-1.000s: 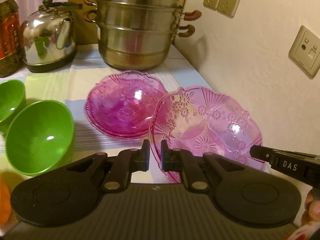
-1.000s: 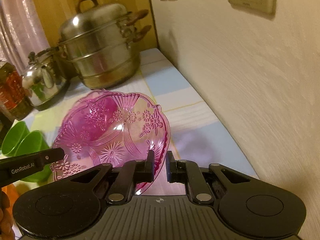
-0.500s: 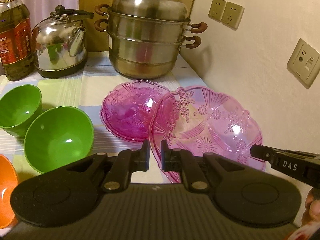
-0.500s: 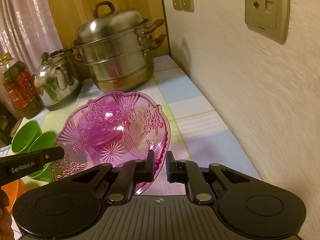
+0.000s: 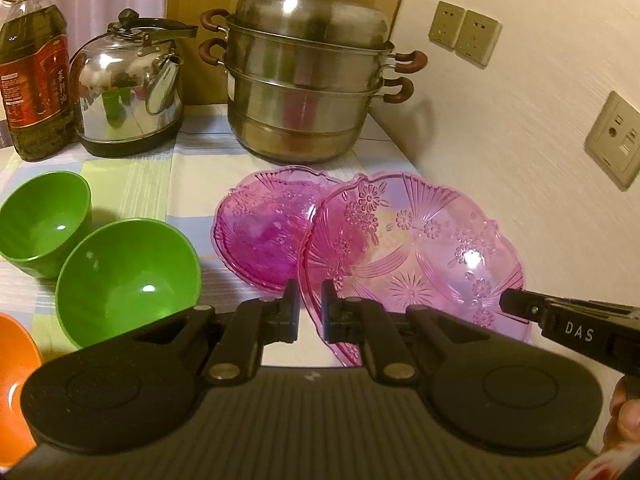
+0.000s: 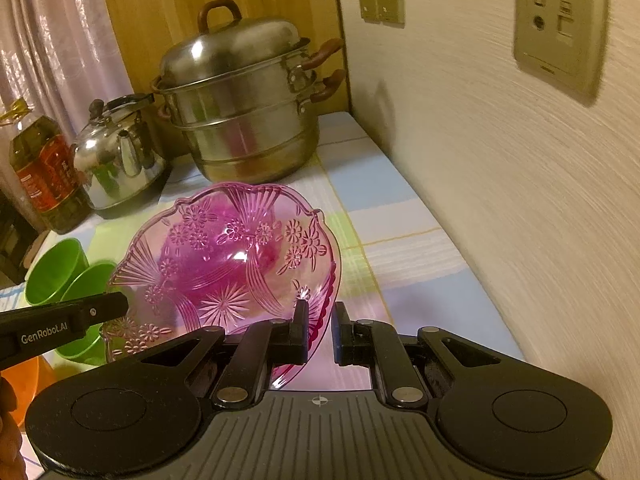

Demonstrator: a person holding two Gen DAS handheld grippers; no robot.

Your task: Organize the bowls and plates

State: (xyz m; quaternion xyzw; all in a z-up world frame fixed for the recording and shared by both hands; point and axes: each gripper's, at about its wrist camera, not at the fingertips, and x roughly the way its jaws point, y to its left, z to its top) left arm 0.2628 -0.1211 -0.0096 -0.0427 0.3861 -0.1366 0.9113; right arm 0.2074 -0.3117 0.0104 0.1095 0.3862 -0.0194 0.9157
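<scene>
Gripping one dish from both sides, the left gripper (image 5: 310, 312) and the right gripper (image 6: 320, 332) each have their jaws nearly closed on the scalloped rim of the transparent pink plastic plate with pressed flowers and fan lines (image 5: 416, 252). The plate is tilted, with its near edge between the jaws, and it seems to be lifted off the counter (image 6: 400, 232).

Just behind and left of it in the left wrist view, a second pink plate of a deeper colour (image 5: 260, 232) lies flat on the checked cloth, partly hidden by the held one. Two green plastic bowls (image 5: 128, 280) stand close together further left, and an orange bowl (image 5: 12, 384) shows at the picture's edge.

At the back stand a tiered steel steamer pot with brown handles (image 5: 308, 92), a shiny steel kettle (image 5: 128, 88) and a bottle of cooking oil with a red label (image 5: 34, 76); its writing is too small to read. Wall sockets (image 5: 466, 36) sit on the pale wall. The right gripper's finger reads "DAS", and the left one's "GenRobot.AI".
</scene>
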